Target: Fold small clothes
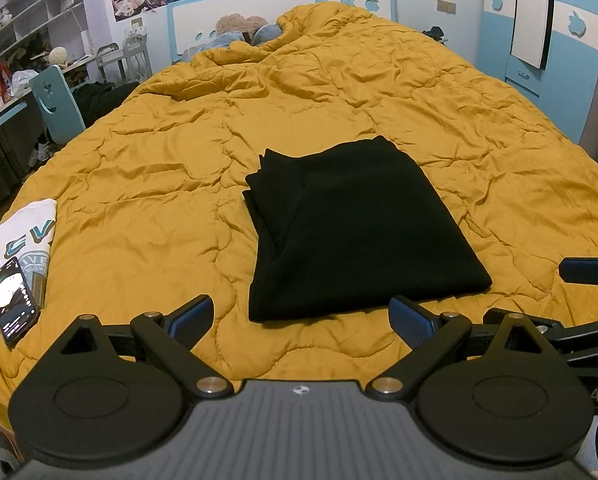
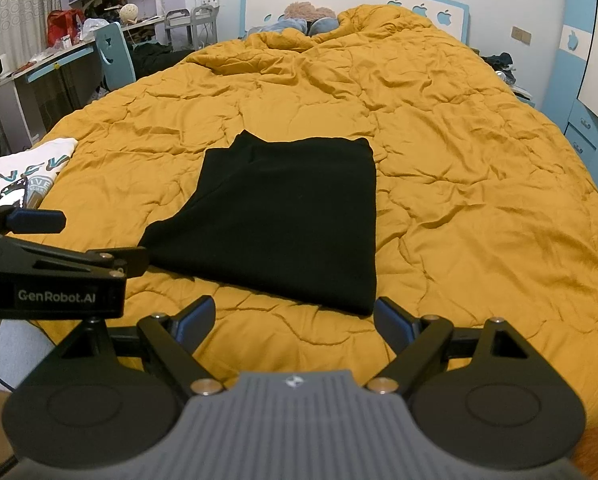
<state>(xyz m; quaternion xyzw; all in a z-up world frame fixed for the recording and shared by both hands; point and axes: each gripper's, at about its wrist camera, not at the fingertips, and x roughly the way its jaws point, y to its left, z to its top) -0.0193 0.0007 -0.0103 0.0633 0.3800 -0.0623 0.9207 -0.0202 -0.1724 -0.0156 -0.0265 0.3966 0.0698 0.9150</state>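
A black garment [image 1: 355,228], folded into a rough rectangle, lies flat on the mustard yellow quilt [image 1: 159,184]; it also shows in the right wrist view [image 2: 283,216]. My left gripper [image 1: 301,314] is open and empty, hovering just short of the garment's near edge. My right gripper [image 2: 295,316] is open and empty, also just short of the near edge, at its right corner. One fingertip [image 1: 587,270] of the right gripper shows at the right edge of the left view. The left gripper's body [image 2: 51,272] shows at the left of the right view.
A folded white T-shirt with teal lettering [image 1: 19,248] lies at the bed's left edge with a phone [image 1: 13,300] on it. A desk, blue chair [image 1: 57,104] and shelves stand left of the bed. A headboard and pillows are at the far end, and a blue wardrobe [image 1: 539,40] is on the right.
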